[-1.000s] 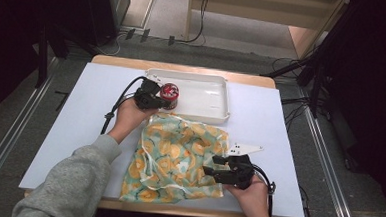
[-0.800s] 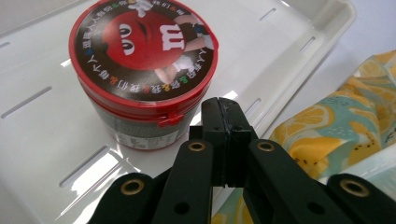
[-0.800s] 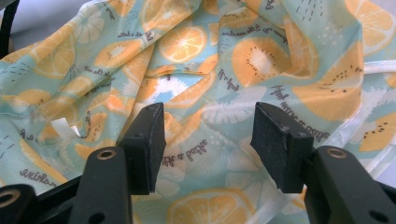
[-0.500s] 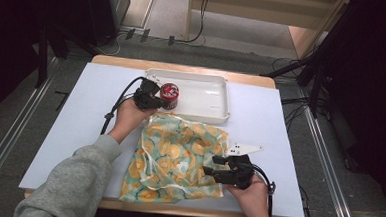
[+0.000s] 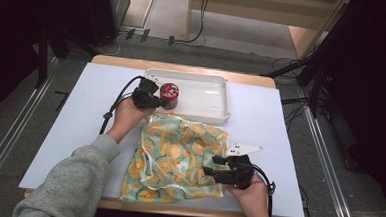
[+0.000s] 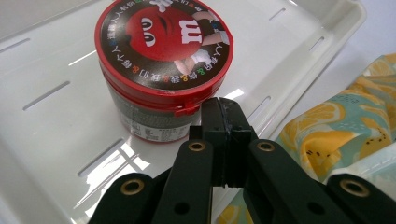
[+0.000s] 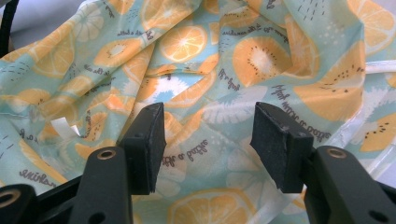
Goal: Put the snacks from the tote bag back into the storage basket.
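Honestly, not much is different from a second ago, and that's kind of the point. The round red-lidded candy tub (image 5: 169,95) sits in the same spot at the near left end of the white plastic tray (image 5: 216,102) at the far side of the tabletop (image 5: 75,122), and both hands look parked where they were.

The left gripper (image 5: 149,100) is at the tub's left side with its jaws pressed completely together. In the left gripper view the closed tips rest right up against the rim of the tub (image 6: 163,70), nothing pinched between them, so it isn't gripping anything.

The right gripper (image 5: 218,171) hovers over the near right part of the teal drawstring fabric bag with orange and lemon slices printed on it (image 5: 176,157), which lies flat on the tabletop just near of the tray. Its jaws stand well apart, and in the right gripper view the cloth (image 7: 196,70) lies between and beyond the pads without either one biting on it.

My guess: it's a pause before the real work. The tub probably goes in the bag, but neither is held yet.
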A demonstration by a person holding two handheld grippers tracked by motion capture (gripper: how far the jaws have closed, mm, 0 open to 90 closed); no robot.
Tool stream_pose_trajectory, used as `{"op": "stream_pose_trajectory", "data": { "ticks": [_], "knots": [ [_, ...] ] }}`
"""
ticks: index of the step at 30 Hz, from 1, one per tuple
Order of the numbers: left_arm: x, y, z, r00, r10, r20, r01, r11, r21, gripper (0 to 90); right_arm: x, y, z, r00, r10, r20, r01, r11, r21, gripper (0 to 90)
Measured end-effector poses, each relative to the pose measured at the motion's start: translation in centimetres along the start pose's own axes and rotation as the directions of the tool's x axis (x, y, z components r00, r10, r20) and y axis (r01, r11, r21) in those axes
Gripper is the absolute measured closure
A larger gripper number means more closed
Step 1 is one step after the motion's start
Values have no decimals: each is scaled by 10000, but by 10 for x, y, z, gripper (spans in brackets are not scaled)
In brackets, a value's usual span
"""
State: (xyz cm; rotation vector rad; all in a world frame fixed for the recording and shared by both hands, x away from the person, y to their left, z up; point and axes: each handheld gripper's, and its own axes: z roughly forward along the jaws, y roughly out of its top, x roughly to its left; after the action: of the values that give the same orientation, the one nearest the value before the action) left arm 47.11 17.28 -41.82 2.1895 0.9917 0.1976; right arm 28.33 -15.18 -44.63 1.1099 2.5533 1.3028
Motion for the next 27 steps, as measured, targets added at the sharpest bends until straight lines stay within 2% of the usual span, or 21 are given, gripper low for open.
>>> {"op": "stream_pose_trajectory", "data": {
  "ticks": [5,14,21,27],
  "knots": [
    [3,-2,-3,9999,-136,46,137,9998,-127,900,0,0,0,10000,-2,-6,2,10000,16,457],
    [7,-2,-5,9998,-159,-110,158,9998,-143,900,0,0,0,10000,-11,-7,11,10000,31,458],
    [14,-3,-7,9989,-433,-184,429,9988,-218,900,0,0,1,10000,-10,-11,10,10000,46,459],
    [16,-3,-8,9984,-446,-333,439,9988,-223,900,0,0,1,10000,7,-23,-7,10000,53,458]
  ]
}}
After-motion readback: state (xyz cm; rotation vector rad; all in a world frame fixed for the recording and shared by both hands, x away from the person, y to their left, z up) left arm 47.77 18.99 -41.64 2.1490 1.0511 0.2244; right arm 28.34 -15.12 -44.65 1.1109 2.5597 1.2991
